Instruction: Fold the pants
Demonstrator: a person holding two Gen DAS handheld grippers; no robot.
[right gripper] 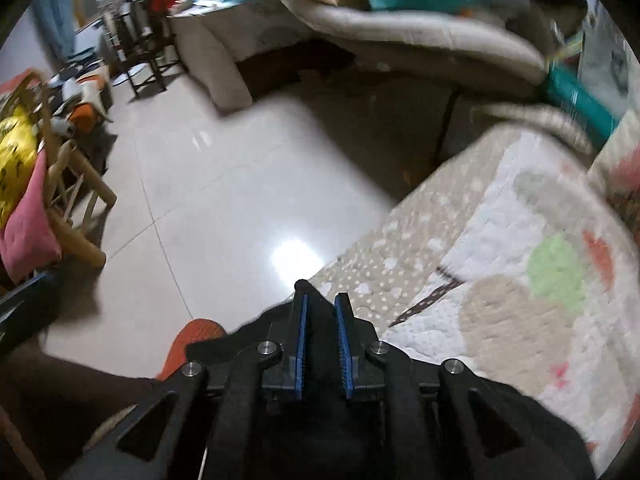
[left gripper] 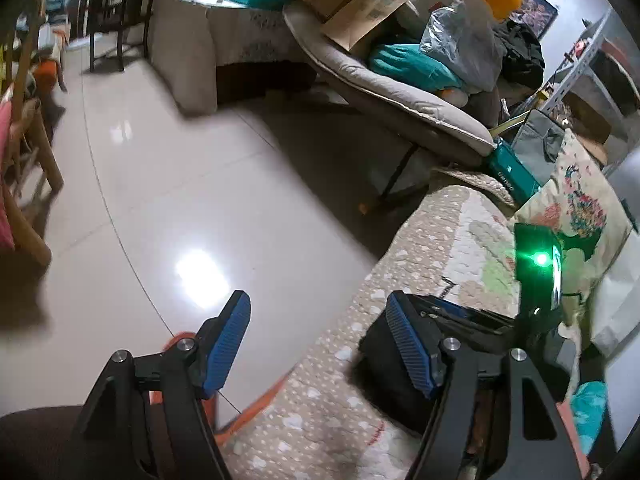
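Here the largest thing in both views is the quilted sofa cover (left gripper: pixel 452 240), patterned in beige dots and pastel shapes, with glossy floor tile (left gripper: pixel 160 184) to its left. The work surface runs away from the cameras toward a printed cushion (left gripper: pixel 580 200) at its far end.

The pants (right gripper: pixel 316 344) are black and lie at the near edge of the cover, bunched rather than spread. Their long axis cannot be read: only a dark mass shows, under and around the right tool, and in the left view as a dark lump (left gripper: pixel 384 360) beside the inner finger.

Right gripper (right gripper: pixel 320 316): jaws nearly together, black cloth filling the narrow gap between the blue pads (right gripper: pixel 303 332). Judged as clamped on a fold or edge of the pants, held at the front lip of the sofa.

Left gripper (left gripper: pixel 316 344): jaws spread wide, nothing between them. Its left finger hangs over the floor, its right finger sits just beside the black cloth. A black device with a green light (left gripper: pixel 540 264), probably the right tool's body, lies just beyond.

Judgement: the garment lies to the right of the left tool and slightly ahead. The right hand already has cloth; the left is the free one and near enough to take a second hold. The coming move likely depends on finding the waistband or hem, which is hidden in the bunch.
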